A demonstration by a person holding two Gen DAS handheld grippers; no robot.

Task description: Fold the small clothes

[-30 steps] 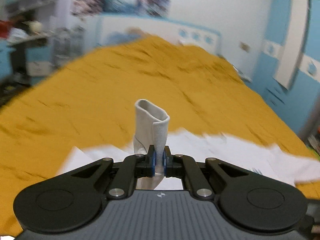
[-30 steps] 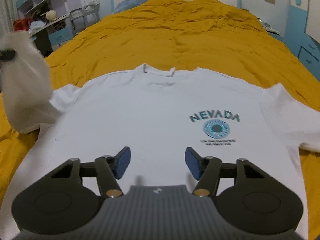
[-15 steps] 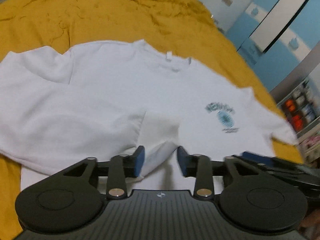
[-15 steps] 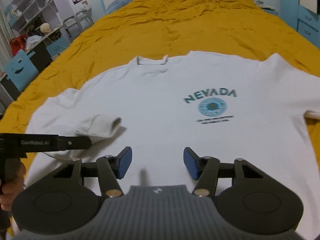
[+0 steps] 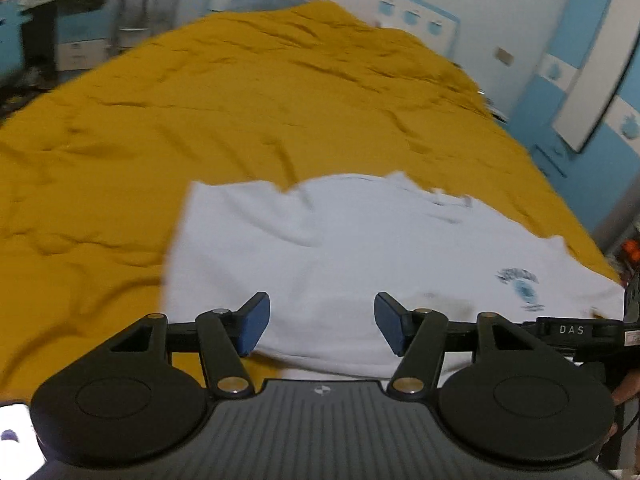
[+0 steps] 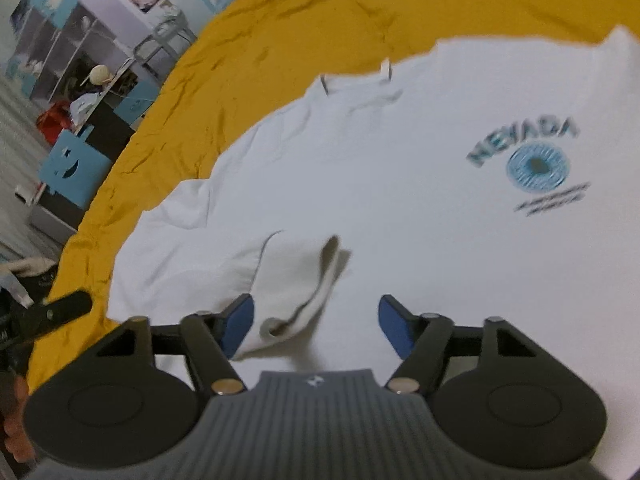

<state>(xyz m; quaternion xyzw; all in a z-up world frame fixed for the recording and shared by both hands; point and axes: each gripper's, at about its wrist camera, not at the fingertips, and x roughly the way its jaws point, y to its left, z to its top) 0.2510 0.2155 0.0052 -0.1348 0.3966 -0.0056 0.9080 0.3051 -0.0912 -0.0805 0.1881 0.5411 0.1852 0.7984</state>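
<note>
The white NEVADA T-shirt [image 6: 400, 184] lay face up on the mustard bedspread [image 5: 200, 120], its left sleeve [image 6: 280, 280] folded in over the body. Both the left tool [image 5: 320, 322] and right tool [image 6: 316, 322] hovered with jaws apart, holding nothing. Judging by this, the other sleeve came next. The thin, limp cotton knit would call for a pinch at the cuff.

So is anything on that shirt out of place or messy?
Only the sleeve: it lies folded in over the shirt, rumpled, with its cuff gaping. Both claws, left and right, are open and hold nothing.
</note>
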